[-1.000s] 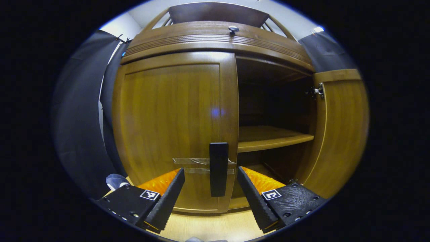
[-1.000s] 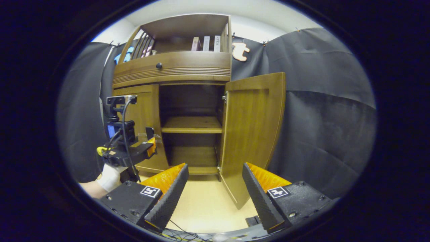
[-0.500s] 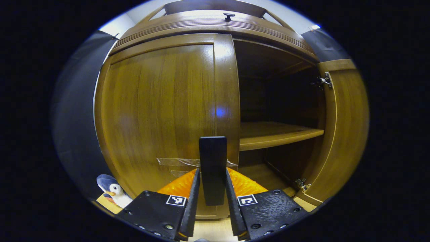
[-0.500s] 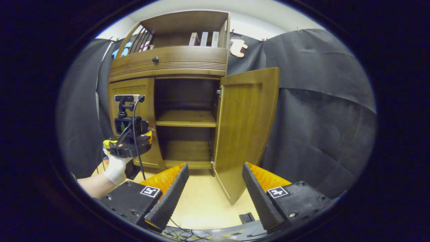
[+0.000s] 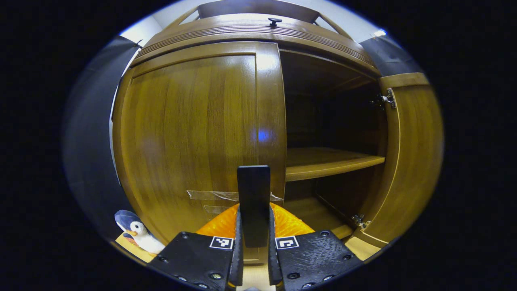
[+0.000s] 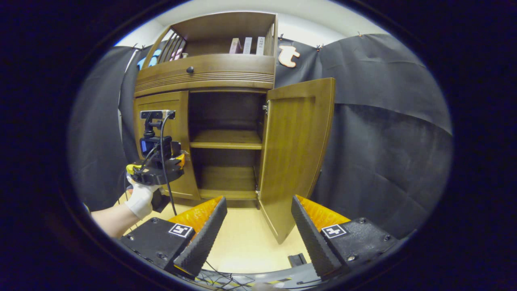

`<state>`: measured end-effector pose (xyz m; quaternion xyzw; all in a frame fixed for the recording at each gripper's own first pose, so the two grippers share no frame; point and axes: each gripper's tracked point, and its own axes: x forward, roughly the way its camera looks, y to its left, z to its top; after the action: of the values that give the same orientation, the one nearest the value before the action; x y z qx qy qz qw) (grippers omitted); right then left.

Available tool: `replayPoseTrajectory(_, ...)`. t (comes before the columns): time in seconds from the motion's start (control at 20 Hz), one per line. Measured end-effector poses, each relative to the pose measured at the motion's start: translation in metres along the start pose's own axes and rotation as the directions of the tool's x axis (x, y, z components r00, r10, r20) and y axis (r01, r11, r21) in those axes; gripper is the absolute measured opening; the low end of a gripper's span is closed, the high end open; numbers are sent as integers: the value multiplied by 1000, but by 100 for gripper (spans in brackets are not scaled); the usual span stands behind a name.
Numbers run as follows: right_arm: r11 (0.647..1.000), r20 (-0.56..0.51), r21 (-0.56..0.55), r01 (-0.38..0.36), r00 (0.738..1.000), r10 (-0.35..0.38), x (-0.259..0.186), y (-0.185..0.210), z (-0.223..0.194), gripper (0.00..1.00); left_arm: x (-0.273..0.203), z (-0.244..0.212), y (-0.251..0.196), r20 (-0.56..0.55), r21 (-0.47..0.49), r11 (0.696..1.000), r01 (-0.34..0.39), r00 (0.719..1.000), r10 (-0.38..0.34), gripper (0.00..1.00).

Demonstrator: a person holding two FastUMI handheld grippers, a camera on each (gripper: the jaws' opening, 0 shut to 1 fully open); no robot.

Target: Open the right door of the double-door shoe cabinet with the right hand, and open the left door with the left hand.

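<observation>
Cabinet (image 6: 210, 72): twelve o'clock in the right gripper view.
Right door (image 6: 297, 149): swung wide open.
Left door (image 5: 194, 133): closed, at ten o'clock in the left gripper view.
Left gripper (image 5: 253, 258): six o'clock, clamped on handle (image 5: 253, 198).
Right gripper (image 6: 258, 234): fingers spread, holding nothing, away from the cabinet.
Penguin (image 5: 135, 234): eight o'clock, on the floor.

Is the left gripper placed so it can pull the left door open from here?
Probably yes. The left gripper has its jaws closed on the handle of the left door, which is shut. The floor in front looks free, and the right door already stands open, out of its swing.
</observation>
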<state>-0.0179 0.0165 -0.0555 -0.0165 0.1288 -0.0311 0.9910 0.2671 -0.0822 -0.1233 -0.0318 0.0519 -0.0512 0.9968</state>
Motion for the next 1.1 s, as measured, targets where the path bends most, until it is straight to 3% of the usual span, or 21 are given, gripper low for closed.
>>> replayPoseTrajectory(0.4, 1000, -4, 3, -26, 1000, 26, -15, 0, -12, 100, -34, -3, 1, -5, -20, 999, 30, 1000, -30, 23)
replayPoseTrajectory(1.1, 995, -4, -6, -95, 995, 95, -45, 5, -30, 100, -98, -10, 21, -5, -21, 1000, -1, 1000, 1, 23)
